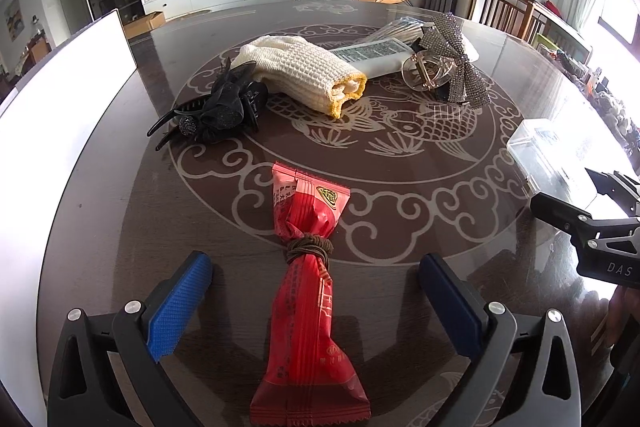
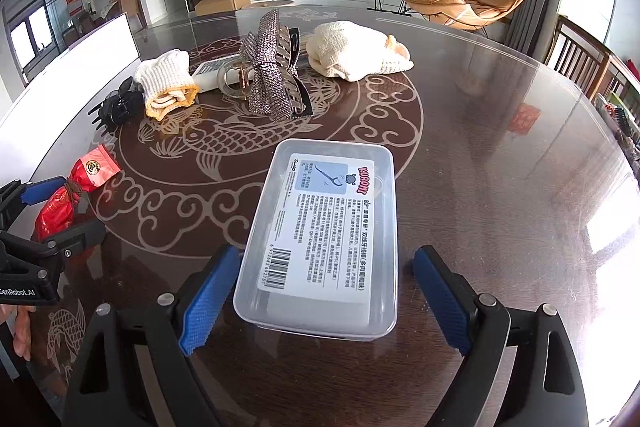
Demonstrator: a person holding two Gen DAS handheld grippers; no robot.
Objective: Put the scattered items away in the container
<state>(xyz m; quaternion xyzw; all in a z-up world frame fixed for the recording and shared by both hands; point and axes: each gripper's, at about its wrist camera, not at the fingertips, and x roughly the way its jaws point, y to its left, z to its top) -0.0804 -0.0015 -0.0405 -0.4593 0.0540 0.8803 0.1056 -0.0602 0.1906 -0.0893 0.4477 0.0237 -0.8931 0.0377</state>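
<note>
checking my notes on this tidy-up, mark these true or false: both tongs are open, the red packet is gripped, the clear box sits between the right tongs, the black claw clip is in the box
1. Both tongs are open: true; left tongs and right tongs stand wide.
2. The red packet is gripped: false; it lies between the left pads, untouched.
3. The clear box sits between the right tongs: true.
4. The black claw clip is in the box: false; it lies on the table beside the knitted cloth.
</note>
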